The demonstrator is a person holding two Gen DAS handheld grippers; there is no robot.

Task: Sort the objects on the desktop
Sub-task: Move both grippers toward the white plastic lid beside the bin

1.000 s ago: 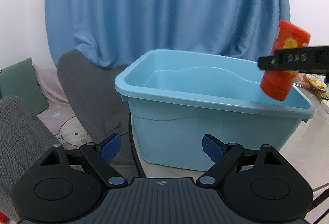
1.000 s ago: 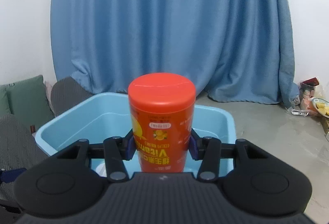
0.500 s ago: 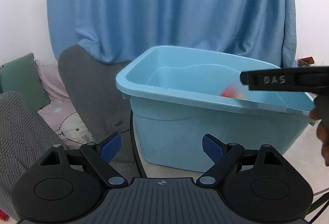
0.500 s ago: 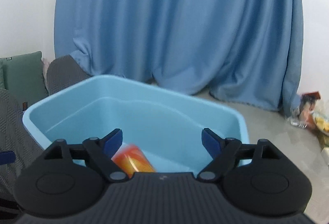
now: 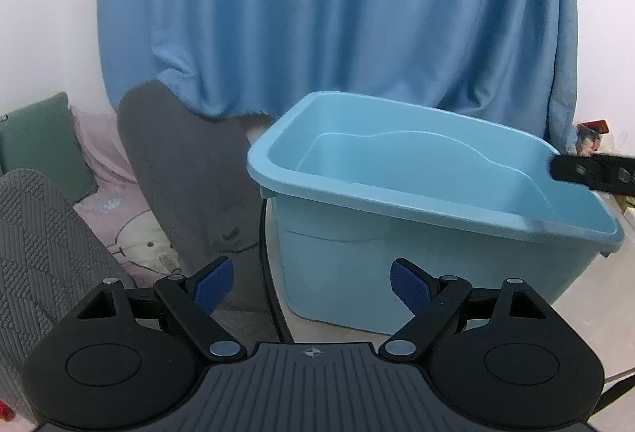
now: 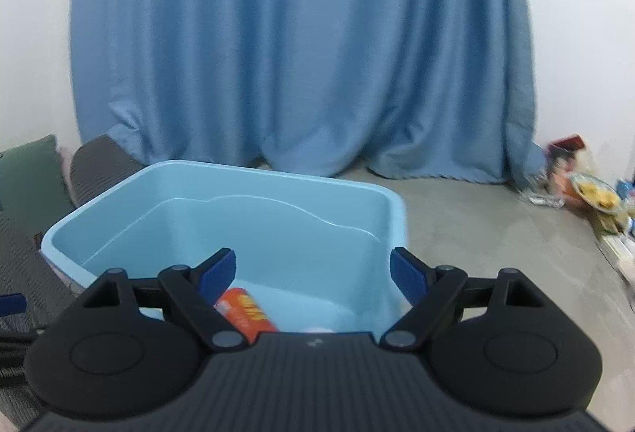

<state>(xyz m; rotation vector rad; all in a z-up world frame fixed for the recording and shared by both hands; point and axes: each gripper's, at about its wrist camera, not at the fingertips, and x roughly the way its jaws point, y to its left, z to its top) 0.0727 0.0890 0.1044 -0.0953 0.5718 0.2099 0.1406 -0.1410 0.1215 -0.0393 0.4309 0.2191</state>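
Note:
A light blue plastic tub (image 5: 397,193) stands on the pale table just ahead of my left gripper (image 5: 311,283), which hangs open and empty before the tub's near wall. My right gripper (image 6: 313,273) is open over the same tub (image 6: 246,178), with nothing between its blue pads. An orange vitamin bottle (image 6: 244,313) lies on its side on the tub's floor, below the right gripper's left finger and partly hidden by it. A black finger of the right gripper (image 5: 595,172) shows at the right edge of the left wrist view, over the tub's far rim.
A blue curtain (image 6: 301,47) hangs behind the tub. Grey chair backs (image 5: 182,170) and cushions (image 5: 43,142) stand to the left. Snack packets and clutter (image 6: 587,189) lie at the right on the grey floor.
My right gripper opened and let go of the orange bottle, which fell into the tub and now lies on its side. The right gripper has drawn back to the right. The left gripper stayed put.

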